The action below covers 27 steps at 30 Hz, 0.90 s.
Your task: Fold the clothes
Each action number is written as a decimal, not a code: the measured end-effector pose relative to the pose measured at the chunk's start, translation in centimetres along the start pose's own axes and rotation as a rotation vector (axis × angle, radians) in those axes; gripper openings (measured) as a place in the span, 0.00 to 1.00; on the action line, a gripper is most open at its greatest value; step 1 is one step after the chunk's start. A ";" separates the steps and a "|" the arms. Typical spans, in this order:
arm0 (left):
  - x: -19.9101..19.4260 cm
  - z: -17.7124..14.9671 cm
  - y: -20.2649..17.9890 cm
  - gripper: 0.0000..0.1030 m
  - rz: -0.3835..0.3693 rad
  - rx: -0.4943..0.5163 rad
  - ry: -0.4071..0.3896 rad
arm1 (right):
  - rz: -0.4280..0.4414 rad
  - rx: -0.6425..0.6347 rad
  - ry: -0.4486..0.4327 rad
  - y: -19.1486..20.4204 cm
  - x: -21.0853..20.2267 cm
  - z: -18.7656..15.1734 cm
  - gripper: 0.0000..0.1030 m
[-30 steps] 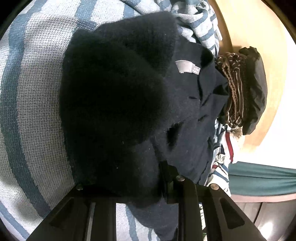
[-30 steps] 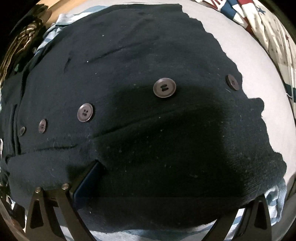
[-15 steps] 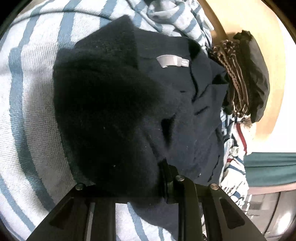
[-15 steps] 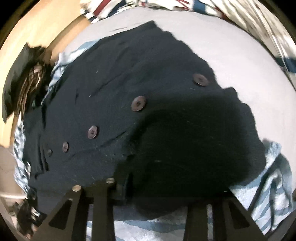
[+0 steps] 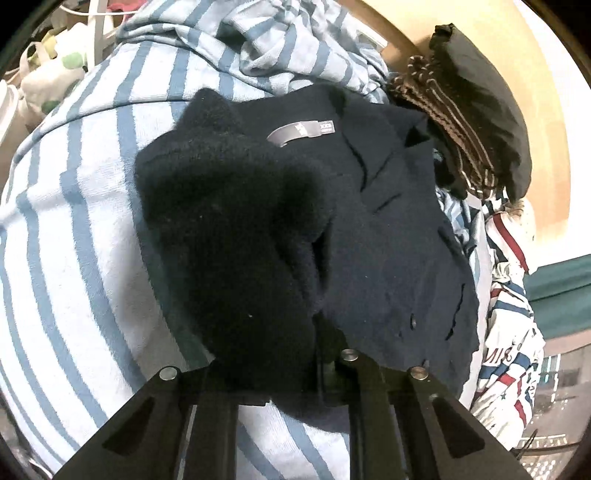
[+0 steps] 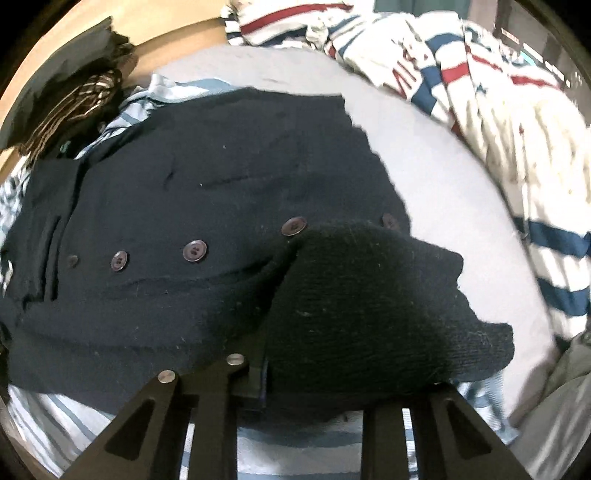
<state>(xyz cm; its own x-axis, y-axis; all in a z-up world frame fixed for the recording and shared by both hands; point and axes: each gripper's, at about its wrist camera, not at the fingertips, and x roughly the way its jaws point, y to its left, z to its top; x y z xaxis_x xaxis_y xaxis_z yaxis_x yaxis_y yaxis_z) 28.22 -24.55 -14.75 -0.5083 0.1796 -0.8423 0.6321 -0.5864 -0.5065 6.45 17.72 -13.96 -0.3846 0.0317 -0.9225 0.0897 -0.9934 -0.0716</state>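
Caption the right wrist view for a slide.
Right claw pinches a fold of the navy buttoned cardigan spread over a striped towel.

Home bedroom: striped blanket [image 5: 85, 236], flag-print bedding [image 6: 517, 122], clothes pile [image 5: 472, 122], wooden headboard [image 5: 417, 22].

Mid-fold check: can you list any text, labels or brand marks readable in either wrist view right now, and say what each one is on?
Grey neck label inside the collar of the navy cardigan: printing is there but too small and blurred to read.
"MIS": partial red letters on the red, white and blue striped garment; the rest is lost in folds.
The same striped garment in the right wrist view: large red letters, creased and blurred, not readable.
Nothing else legible.
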 end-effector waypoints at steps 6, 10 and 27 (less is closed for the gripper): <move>-1.9 -1.0 1.1 0.15 -0.009 -0.016 -0.008 | -0.013 -0.015 0.018 -0.7 -2.0 -1.1 0.23; -3.3 -1.5 2.2 0.15 -0.004 -0.005 -0.014 | -0.016 -0.032 0.017 -0.6 -2.7 -1.0 0.23; -3.4 -3.1 8.6 0.15 0.011 -0.141 0.067 | 0.016 -0.066 0.172 -0.4 -0.7 -4.0 0.24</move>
<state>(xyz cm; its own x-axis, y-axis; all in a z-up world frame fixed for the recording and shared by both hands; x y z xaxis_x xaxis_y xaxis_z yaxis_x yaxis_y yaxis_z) 37.21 -27.76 -16.85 -0.4635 0.2291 -0.8560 0.7159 -0.4724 -0.5141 10.34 18.52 -14.77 -0.2203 0.0397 -0.9746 0.1566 -0.9848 -0.0755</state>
